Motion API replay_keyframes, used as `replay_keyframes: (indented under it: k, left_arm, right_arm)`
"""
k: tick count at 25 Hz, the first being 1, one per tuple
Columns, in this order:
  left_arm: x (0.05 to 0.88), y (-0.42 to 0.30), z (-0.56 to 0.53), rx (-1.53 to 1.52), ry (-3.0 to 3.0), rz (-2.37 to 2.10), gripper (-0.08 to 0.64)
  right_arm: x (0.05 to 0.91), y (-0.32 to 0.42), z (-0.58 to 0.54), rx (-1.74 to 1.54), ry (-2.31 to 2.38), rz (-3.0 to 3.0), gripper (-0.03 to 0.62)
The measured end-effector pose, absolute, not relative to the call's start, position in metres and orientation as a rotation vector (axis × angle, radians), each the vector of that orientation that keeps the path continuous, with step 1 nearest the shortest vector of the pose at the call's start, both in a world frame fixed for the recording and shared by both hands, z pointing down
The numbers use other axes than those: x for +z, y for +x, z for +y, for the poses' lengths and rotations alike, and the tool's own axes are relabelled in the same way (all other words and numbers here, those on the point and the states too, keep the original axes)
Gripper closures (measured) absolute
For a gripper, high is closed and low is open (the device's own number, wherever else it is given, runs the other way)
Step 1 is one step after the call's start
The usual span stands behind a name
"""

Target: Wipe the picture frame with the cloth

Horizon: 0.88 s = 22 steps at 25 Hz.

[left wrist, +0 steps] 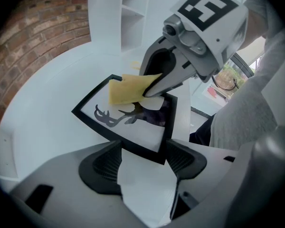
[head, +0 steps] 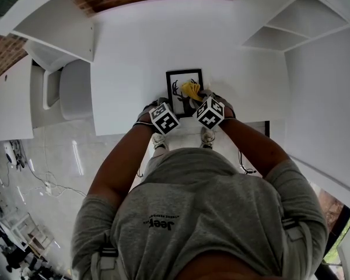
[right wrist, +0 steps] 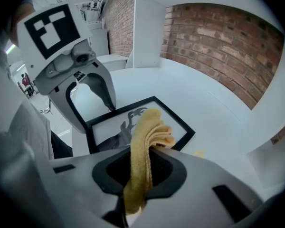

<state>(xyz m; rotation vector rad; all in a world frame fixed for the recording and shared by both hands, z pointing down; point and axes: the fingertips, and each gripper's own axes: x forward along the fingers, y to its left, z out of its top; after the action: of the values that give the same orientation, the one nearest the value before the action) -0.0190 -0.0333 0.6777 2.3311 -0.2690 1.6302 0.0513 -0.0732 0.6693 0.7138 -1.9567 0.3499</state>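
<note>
Gripping the yellow cloth tight in the closed right tool and pressing its folded end onto the picture frame, right over the antler print. Bracing the frame's near corner with the left tool, spread wide yet snug against both edges. Working flat on the white bench, close to its near edge.

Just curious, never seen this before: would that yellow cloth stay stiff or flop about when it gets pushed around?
Probably floppy: the cloth folds and droops where the right tongs pinch it. Likely light too, since that small pinch carries it. Its towel-like nap suggests little slipping.
</note>
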Motion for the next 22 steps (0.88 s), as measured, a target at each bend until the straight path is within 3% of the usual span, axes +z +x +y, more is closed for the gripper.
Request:
replay_keyframes:
  k: [22]
  left_arm:
    - [0.678,-0.02,-0.033,1.642,2.316,-0.272,0.261]
  right_arm:
    - [0.663,0.048,-0.003,0.42,0.595,-1.953,0.532]
